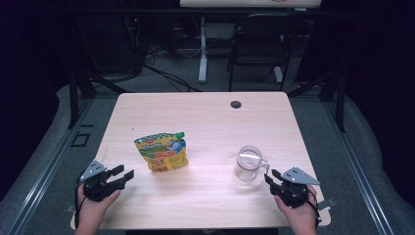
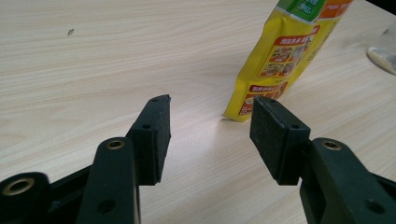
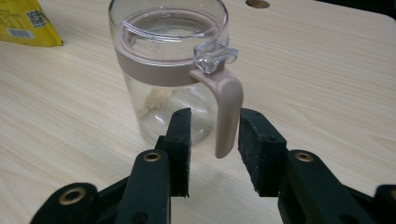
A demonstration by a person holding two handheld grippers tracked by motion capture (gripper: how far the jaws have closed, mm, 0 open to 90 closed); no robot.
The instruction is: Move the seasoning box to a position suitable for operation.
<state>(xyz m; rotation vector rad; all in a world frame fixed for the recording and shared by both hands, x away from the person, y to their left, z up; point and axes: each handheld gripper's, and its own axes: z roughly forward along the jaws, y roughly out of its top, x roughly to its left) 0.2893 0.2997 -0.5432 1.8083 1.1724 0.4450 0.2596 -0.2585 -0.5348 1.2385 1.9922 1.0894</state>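
A yellow printed pouch (image 1: 161,154) with a green cap (image 1: 180,134) lies left of the middle of the light wood table (image 1: 205,117). A clear glass jar (image 1: 248,164) with a beige collar, clear lid and beige handle (image 3: 227,109) stands to the right. My left gripper (image 1: 125,177) is open near the front left corner, its jaws (image 2: 210,109) empty and aimed at the pouch (image 2: 285,60) a short way ahead. My right gripper (image 1: 270,178) sits by the jar (image 3: 168,70). Its pads stand on either side of the handle, and a gap shows on the left side.
A round cable hole (image 1: 236,104) sits near the table's far edge. Behind the table stand a black chair (image 1: 259,44) and the white leg of another desk (image 1: 202,49). Both hands rest close to the front edge (image 1: 205,227).
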